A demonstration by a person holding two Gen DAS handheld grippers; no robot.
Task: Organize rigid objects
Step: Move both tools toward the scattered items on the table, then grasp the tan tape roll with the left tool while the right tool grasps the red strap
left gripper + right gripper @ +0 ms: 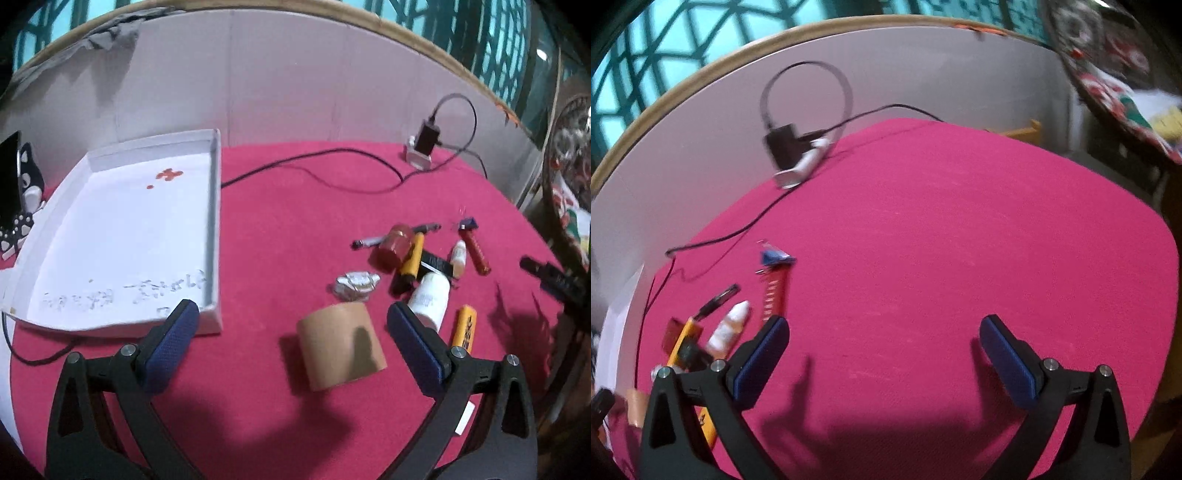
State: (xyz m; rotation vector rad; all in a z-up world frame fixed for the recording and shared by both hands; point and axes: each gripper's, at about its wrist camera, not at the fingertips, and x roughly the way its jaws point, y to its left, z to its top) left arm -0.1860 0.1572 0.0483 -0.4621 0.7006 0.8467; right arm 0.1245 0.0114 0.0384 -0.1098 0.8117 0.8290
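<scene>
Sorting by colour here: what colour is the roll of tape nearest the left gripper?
Tan brown; the roll of tape shows best in the left wrist view.

Black charger (428, 137) on white power strip (419, 158), black cable (314, 168) across pink tablecloth (960, 240), white backboard (295, 74)

My right wrist view is smeared with motion blur, so the print on the red stick (772, 295) cannot be read. My left finger (759, 356) covers part of the yellow battery (708, 424) there. In my left wrist view, the white bottle (430, 295) hides partly behind my finger (417, 343), and the writing inside the white tray (110, 236) is too faint to read.
</scene>
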